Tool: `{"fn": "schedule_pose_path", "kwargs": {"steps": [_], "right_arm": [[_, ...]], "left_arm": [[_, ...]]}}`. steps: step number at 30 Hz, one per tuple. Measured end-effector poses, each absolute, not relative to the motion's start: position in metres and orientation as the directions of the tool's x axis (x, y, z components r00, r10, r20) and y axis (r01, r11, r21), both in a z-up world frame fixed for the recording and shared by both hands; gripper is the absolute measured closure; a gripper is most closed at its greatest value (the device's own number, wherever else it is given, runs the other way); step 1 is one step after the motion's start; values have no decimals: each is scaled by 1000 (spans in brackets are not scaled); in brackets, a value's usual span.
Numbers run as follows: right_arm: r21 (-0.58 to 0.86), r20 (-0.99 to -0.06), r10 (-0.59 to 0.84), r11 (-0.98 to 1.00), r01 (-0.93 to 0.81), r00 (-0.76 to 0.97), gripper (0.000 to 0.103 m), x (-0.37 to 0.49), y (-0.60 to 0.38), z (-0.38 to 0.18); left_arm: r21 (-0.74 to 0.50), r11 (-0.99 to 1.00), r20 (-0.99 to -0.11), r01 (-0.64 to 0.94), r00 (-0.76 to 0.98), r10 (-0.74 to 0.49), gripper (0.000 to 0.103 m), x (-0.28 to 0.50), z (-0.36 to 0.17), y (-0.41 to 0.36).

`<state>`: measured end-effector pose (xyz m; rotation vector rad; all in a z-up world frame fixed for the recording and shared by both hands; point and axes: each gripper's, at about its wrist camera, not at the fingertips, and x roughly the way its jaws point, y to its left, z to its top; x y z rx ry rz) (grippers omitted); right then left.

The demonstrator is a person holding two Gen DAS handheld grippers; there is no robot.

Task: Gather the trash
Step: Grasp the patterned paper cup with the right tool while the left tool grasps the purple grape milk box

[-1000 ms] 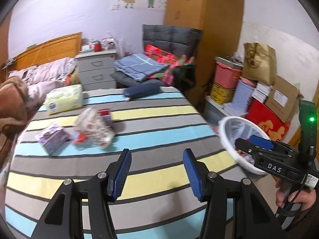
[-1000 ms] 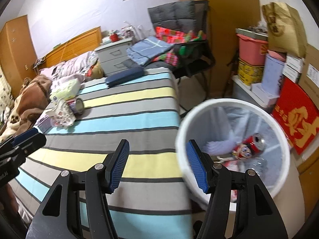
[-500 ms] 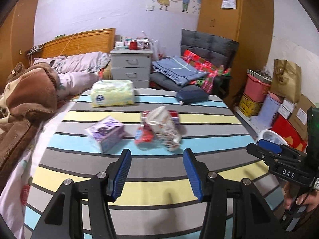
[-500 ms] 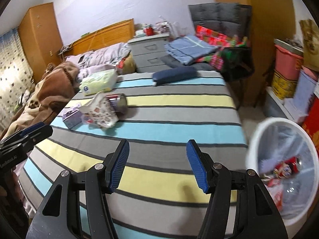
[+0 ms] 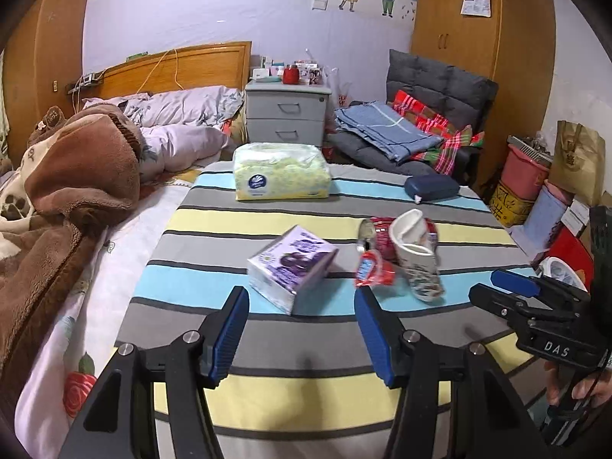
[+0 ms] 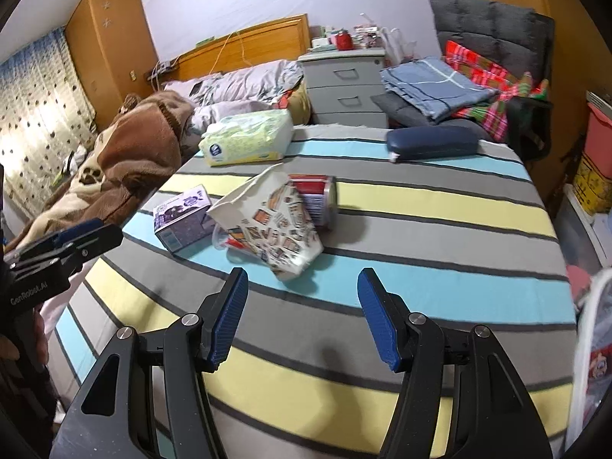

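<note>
Grey nightstand [image 5: 286,113], brown blanket [image 5: 69,176], navy case [image 6: 432,143]

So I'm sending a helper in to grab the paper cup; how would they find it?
On the striped blanket covering the bed, look mid-way for a small cluster of litter. The paper cup lies on its side against a red can, right of a purple box; it alone is crumpled, white with printed pictures.

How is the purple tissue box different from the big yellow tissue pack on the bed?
The purple tissue box is smaller and lies tilted near the crushed paper cup; the yellow tissue pack is larger, sits flat and lies farther away, toward the nightstand. The box is stiff card; the pack is soft plastic wrap. Both rest on the striped blanket, untouched.
</note>
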<state>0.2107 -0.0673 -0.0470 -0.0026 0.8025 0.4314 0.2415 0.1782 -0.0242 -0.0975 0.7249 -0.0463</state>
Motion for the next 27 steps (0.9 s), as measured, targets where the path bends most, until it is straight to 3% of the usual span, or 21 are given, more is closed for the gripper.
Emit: {"fn": "schedule_pose_path", "kwargs": {"steps": [22, 27], "right_arm": [[44, -722, 308, 914, -402, 620, 40, 243, -32, -62], [83, -736, 308, 925, -372, 603, 40, 249, -40, -65]], "left_arm": [[-118, 981, -689, 155, 699, -193, 42, 318, -50, 194], [-146, 969, -704, 201, 667, -244, 40, 330, -60, 189]]}}
